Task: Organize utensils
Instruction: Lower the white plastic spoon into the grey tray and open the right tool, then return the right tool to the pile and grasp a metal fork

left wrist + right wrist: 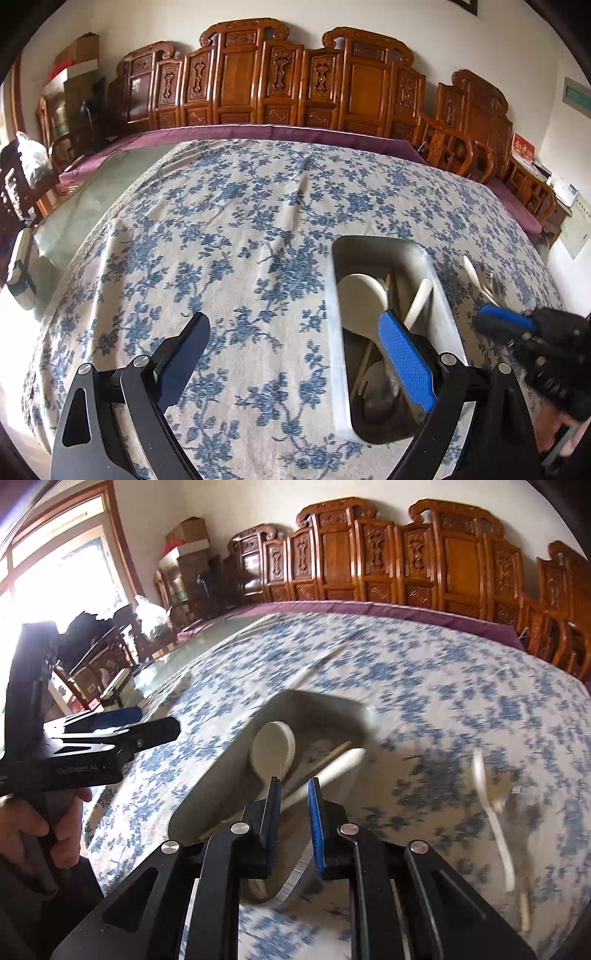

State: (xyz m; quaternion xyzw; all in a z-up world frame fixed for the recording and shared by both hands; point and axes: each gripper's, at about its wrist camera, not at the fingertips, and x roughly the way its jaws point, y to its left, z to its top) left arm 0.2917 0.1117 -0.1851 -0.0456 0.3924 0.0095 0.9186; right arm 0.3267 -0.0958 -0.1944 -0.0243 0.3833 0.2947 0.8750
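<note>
The grey tray (439,273) lies lengthwise ahead of the left claw (295,354), whose fingers stand wide apart over its near end. Inside, a white rice paddle (360,295), a white spoon (419,297) and pale chopsticks (325,757) point roughly along it. The right claw (293,812) has a narrow gap, empty. To its right, loose utensils (495,812) on the floral surface (221,240) are blurred.

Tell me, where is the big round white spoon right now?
The big white spoon lies inside the grey tray on the flowery tablecloth, at the tray's far left end beside the chopsticks; the right wrist view shows it too.
</note>
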